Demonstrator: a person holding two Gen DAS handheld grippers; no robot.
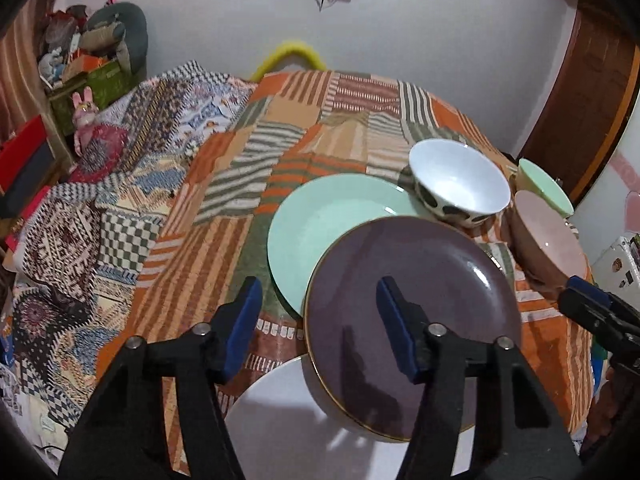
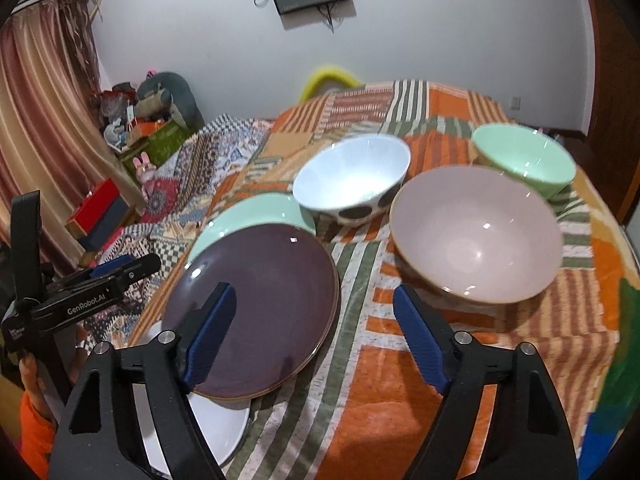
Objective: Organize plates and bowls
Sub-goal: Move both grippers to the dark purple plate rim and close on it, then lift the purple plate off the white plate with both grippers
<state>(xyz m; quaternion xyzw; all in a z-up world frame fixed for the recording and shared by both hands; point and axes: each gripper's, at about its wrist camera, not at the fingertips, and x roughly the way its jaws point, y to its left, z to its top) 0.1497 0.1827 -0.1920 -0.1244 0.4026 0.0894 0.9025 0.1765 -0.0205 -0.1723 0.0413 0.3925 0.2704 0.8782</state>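
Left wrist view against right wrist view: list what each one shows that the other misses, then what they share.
Only the left wrist view: the right gripper at the right edge beside the pink bowl.

Only the right wrist view: the left gripper from the side, with a hand on its grip, and the full inside of the pink bowl.

Both: purple plate overlapping the green plate and white plate, spotted white bowl, green bowl, patchwork cloth. Each view's own jaws stand apart, holding nothing.

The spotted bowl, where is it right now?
The spotted bowl sits mid-table on the striped cloth, behind the purple plate, between the green plate and the pink bowl.
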